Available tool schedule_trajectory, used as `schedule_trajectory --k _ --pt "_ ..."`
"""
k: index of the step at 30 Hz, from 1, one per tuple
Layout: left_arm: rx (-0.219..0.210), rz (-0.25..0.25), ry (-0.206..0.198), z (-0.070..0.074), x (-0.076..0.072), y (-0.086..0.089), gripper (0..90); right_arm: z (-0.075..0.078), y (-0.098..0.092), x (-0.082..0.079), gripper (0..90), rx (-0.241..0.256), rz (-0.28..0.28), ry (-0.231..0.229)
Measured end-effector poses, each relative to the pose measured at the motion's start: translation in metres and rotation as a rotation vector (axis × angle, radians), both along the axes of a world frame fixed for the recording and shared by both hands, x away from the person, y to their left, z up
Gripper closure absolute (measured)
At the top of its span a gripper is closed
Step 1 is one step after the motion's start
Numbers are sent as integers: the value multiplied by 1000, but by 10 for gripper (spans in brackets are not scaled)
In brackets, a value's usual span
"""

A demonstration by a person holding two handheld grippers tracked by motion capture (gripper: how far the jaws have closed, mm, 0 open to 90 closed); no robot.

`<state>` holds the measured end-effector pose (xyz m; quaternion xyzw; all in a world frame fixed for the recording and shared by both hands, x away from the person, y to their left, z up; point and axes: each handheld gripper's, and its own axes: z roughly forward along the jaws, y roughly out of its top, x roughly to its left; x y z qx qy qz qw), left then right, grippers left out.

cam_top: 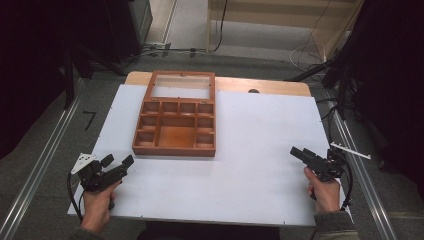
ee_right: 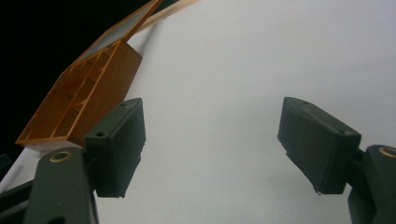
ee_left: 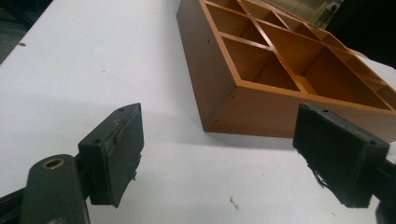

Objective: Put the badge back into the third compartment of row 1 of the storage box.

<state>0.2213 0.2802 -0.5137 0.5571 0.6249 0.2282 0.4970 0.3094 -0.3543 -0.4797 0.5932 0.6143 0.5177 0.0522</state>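
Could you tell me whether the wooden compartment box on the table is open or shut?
Open: the wooden box has its glass-paned lid swung back, and its bare compartments face up.

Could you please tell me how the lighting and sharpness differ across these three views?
High view: soft and dim, dark surroundings, the white table evenly lit, the wooden box casting little shadow. Left gripper view: sharper, the box throws a soft shadow beside its near corner; the left gripper close and slightly blurred. Right gripper view: tilted, table bright and nearly washed out, black background, right gripper dark.
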Motion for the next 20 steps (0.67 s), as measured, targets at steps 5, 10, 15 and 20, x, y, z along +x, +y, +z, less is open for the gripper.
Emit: schedule_trajectory --k 5,10,15,20 --pt "-1 -4 -1 0 1 -1 166 -1 -6 -3 212 -2 -13 0" --pt "1 -7 -1 0 1 -1 166 -2 -13 -7 211 -3 -27 2" --pt "2 -8 -1 0 1 -1 166 -3 -20 -12 211 -5 -41 7" --pt "-1 -7 -3 1 1 -1 166 0 -19 -24 157 -282 -142 -41"
